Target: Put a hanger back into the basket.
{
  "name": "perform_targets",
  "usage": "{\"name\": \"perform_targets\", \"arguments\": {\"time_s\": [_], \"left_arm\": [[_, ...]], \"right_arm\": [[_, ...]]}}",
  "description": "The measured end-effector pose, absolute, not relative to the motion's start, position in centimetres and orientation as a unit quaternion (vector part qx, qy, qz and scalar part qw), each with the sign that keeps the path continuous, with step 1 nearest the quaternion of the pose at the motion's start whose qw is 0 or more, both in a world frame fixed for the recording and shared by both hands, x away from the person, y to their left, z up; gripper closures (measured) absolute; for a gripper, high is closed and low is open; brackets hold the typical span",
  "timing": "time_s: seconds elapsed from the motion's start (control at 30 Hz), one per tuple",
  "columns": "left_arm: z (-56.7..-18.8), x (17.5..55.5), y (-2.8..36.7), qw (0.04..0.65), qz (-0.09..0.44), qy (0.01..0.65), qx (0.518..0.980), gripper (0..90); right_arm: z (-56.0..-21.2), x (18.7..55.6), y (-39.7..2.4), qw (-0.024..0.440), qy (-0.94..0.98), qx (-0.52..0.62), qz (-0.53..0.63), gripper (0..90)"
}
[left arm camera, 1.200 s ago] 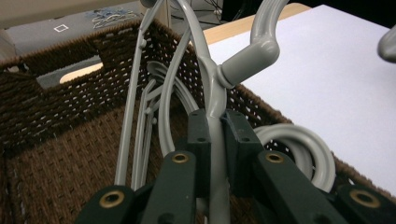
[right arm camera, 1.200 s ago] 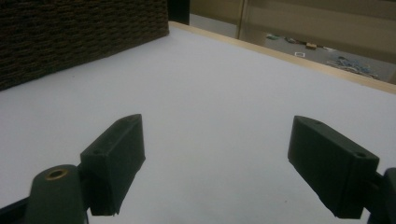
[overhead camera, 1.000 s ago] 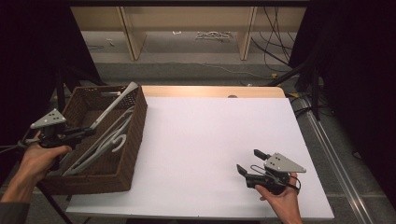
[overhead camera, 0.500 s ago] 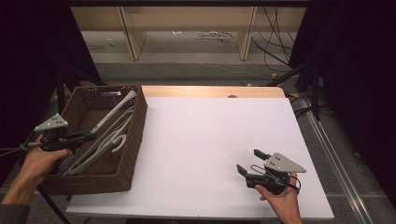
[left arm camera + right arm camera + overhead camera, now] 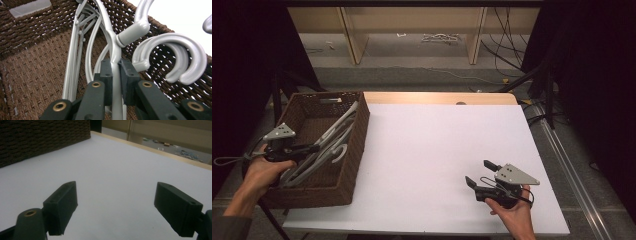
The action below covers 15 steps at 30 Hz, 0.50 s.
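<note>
Several grey plastic hangers (image 5: 332, 137) lie in a brown wicker basket (image 5: 354, 150) at the table's left side. My left gripper (image 5: 312, 147) reaches into the basket from the left and is shut on the neck of one hanger (image 5: 115, 57), just below its hook (image 5: 140, 23). Two more curved hooks (image 5: 180, 57) lie to its right against the basket wall. My right gripper (image 5: 479, 175) rests low over the white tabletop near the front right, open, with nothing between its fingers (image 5: 62, 205).
The white table surface (image 5: 437, 145) stretches between basket and right gripper. A wooden strip (image 5: 437, 98) edges the table's far side. Beyond it are shelf legs and cables on the floor (image 5: 507, 30). The basket's dark woven wall (image 5: 42, 137) stands at upper left in the right gripper view.
My left hand and gripper have slid toward the table's front along the basket's left side, and the hangers have shifted lower in the basket. The right gripper has not moved.
</note>
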State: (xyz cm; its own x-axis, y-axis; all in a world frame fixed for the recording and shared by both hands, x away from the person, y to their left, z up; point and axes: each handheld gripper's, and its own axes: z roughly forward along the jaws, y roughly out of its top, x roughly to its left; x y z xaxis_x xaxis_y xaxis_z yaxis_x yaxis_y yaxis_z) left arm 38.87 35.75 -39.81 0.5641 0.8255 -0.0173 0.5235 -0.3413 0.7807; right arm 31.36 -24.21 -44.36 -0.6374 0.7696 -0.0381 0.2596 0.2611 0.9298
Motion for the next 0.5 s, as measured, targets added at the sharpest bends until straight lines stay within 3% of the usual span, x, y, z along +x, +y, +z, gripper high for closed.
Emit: {"name": "perform_targets", "arguments": {"time_s": [0.5], "left_arm": [[-41.2, 39.7, 35.7, 0.356, 0.167, 0.429, 0.814, 81.7]], "right_arm": [[-44.4, 31.3, -24.1, 0.246, 0.754, 0.347, 0.501, 19.8]]}}
